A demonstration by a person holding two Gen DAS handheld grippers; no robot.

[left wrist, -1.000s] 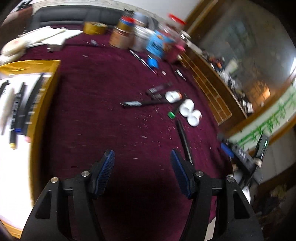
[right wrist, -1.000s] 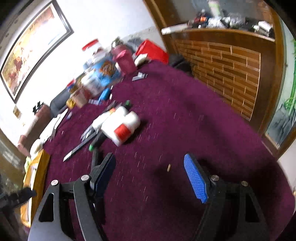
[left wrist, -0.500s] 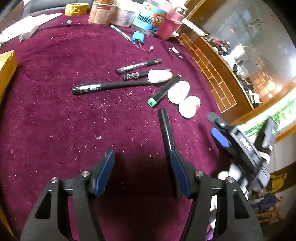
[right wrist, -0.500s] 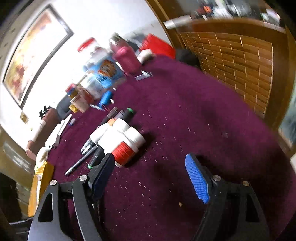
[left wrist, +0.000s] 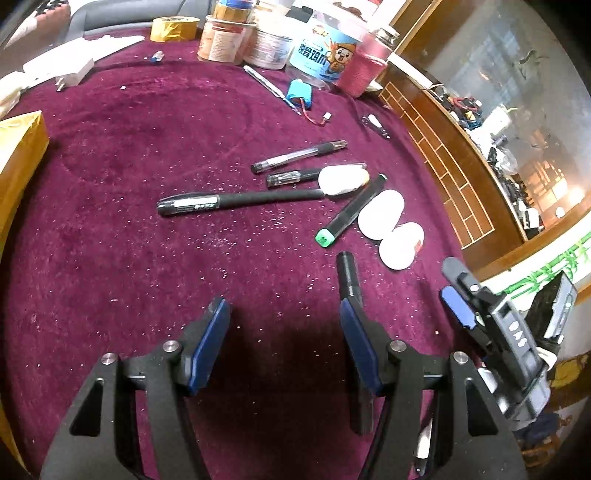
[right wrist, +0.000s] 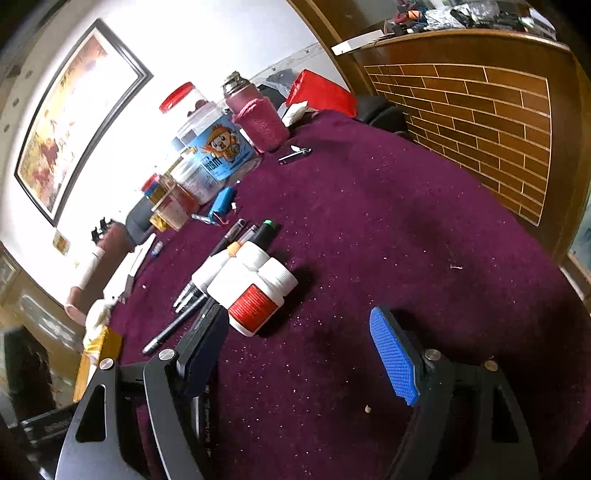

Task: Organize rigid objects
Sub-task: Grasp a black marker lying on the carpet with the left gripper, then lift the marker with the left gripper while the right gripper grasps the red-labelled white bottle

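Two hand-held grippers are over the maroon-covered bench here, both with nothing gripped. The left hand-held gripper sits about half open, blue pads apart over bare cloth. A black marker lies right at its right pad and runs under that finger, but it isn't clamped. The right hand-held gripper is spread a bit wider, also empty, with only cloth between its pads.

The stuff to sort is bunched up mid-bench. In the left wrist view there's a long black pen, and behind it a clear pen with a black grip and a shorter clear-capped pen. A small white bottle with an orange tip lies over the ends of the pens. A green-capped marker lies slanted just beside two white bottles that lie on their sides, touching each other. From the right wrist view the nearer bottle shows a red label, and it's just ahead of that gripper's left finger, not between the pads.

Along the far edge: a blue cartoon jar, a pink-sleeved flask, a couple of tubs, a tape roll, and a blue battery pack with wires. A yellow box sits at the left edge.
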